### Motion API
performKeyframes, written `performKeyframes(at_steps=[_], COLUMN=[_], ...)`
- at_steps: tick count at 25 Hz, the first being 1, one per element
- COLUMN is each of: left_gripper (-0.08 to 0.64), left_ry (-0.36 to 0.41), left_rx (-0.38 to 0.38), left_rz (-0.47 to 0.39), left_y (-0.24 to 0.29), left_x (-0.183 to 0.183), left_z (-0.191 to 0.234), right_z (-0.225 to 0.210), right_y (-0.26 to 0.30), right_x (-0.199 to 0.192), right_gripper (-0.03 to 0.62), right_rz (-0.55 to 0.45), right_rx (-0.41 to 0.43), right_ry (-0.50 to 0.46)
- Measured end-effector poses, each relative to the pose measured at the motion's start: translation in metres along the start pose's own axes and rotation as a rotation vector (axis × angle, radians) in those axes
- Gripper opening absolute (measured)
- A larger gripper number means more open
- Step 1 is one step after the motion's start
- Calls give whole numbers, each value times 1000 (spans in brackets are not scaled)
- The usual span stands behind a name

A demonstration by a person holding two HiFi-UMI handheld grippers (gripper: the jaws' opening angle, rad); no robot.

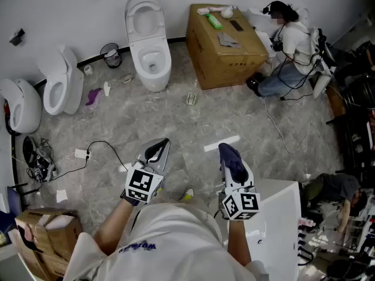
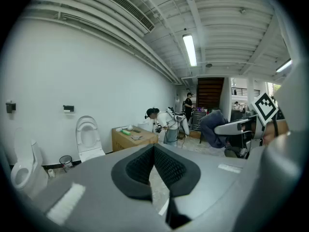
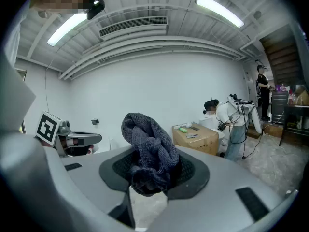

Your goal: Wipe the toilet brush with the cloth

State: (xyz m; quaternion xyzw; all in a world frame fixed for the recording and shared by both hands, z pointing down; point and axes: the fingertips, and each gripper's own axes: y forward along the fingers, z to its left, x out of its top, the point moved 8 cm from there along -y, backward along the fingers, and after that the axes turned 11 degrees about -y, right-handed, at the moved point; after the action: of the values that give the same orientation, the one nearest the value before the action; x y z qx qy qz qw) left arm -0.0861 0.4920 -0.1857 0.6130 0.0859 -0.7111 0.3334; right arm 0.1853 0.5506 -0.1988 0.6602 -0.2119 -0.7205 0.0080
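Note:
My right gripper (image 1: 229, 154) is shut on a dark blue cloth (image 1: 232, 158), held at waist height over the grey marbled floor. In the right gripper view the bunched cloth (image 3: 149, 148) sticks up out of the gripper (image 3: 152, 167) between its black pads. To its left, my left gripper (image 1: 158, 150) is shut with nothing in it. The left gripper view shows that gripper (image 2: 153, 152) with its two pads pressed together and empty, and the cloth (image 2: 213, 125) off to the right. I cannot make out a toilet brush in any view.
A white toilet (image 1: 149, 45) stands at the far wall, and two more toilets (image 1: 61, 81) stand at the left. A cardboard box (image 1: 226, 44) with small items is at the back, with a crouching person (image 1: 288, 47) beside it. A white cabinet (image 1: 280, 227) is close on my right.

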Motion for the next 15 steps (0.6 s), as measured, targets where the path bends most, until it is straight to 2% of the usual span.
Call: performKeyframes(at_steps=[4,8,12,15], left_gripper=[0,0,0,0], left_ry=[89,74,96,76], left_rx=[38,16,-4,-9], left_rz=[113,103,80,84], left_y=[2,-8,-24,-37], left_x=[-4,-7,-9,-18], left_z=[22,36,55,77], right_z=[20,37,62,88], right_y=[13,13,17,21], right_x=[4,1,2,-3], right_gripper=[158,158,158,158], right_rz=[12,35,51,81], right_rx=[3,-17,-38,-47], right_ry=[-26,-27,-40,-48])
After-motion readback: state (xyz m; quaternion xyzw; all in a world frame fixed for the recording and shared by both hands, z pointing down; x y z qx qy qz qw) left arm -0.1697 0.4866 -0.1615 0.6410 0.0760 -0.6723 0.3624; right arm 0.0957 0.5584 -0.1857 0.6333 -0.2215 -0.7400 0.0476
